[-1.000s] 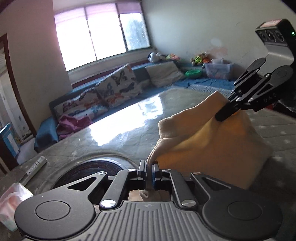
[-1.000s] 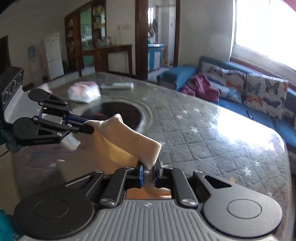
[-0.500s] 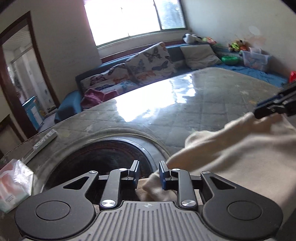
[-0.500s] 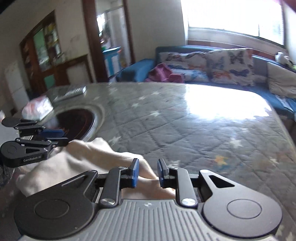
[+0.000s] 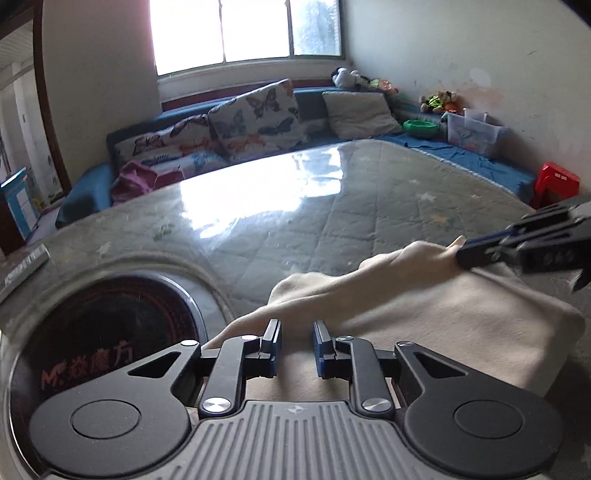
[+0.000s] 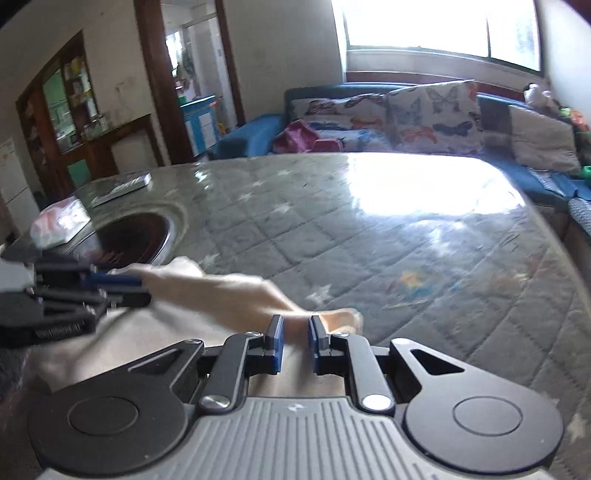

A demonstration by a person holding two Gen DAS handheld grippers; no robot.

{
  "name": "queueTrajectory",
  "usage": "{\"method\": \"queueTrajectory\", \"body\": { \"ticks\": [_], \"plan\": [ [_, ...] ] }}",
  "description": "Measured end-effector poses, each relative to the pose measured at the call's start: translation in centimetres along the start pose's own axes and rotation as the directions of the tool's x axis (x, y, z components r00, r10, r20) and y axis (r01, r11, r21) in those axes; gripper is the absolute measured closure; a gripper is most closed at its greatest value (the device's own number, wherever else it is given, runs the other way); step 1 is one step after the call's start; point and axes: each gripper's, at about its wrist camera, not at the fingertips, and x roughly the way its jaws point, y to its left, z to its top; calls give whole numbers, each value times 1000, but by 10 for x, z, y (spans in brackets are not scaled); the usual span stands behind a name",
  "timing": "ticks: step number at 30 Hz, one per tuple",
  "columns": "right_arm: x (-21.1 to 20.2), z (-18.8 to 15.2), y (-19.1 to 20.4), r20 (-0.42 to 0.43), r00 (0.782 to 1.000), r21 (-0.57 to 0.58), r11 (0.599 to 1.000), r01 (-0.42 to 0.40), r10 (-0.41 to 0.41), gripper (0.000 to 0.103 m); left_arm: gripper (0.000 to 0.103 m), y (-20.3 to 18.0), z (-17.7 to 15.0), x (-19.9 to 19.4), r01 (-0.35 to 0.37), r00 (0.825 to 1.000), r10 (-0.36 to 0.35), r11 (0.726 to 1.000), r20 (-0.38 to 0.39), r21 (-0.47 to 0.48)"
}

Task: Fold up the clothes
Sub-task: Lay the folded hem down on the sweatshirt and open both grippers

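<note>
A home living room is showing here: a blue sofa (image 5: 92, 184) carrying butterfly cushions (image 5: 258, 114) is sitting under the window (image 5: 240, 29) at upper centre, soft toys (image 5: 439, 101) lining the right wall.

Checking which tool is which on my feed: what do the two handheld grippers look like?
Both look alike: left gripper and right gripper have black linkage arms with silver pivot screws, blue pads on the fingers, round black discs either side and a ribbed grey base. No hands or sleeves show.
</note>
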Motion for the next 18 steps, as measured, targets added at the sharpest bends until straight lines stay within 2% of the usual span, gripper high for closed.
{"method": "queueTrajectory", "body": {
  "ticks": [3,6,9,13,15,18],
  "plan": [
    [-5,6,6,16,999,-10,1000,-27,27,90,83,3,1,-2,16,1000,-16,999,4,-32],
    [9,13,16,-22,997,-37,997,-73,72,90,83,4,3,-3,23,1000,-23,998,10,-56],
    [30,13,21,-62,997,-56,997,-54,50,90,81,5,6,1,10,1000,-10,998,8,-66],
    [30,19,24,-34,998,-31,998,-46,45,90,81,11,9,-1,19,1000,-17,996,18,-86],
    [29,23,30,-14,999,-54,997,-51,50,89,81,9,11,0,26,999,-24,996,25,-87],
    [40,25,38,-36,997,-70,995,-68,66,88,81,3,13,7,25,1000,-24,996,17,-80]
  ]
}}
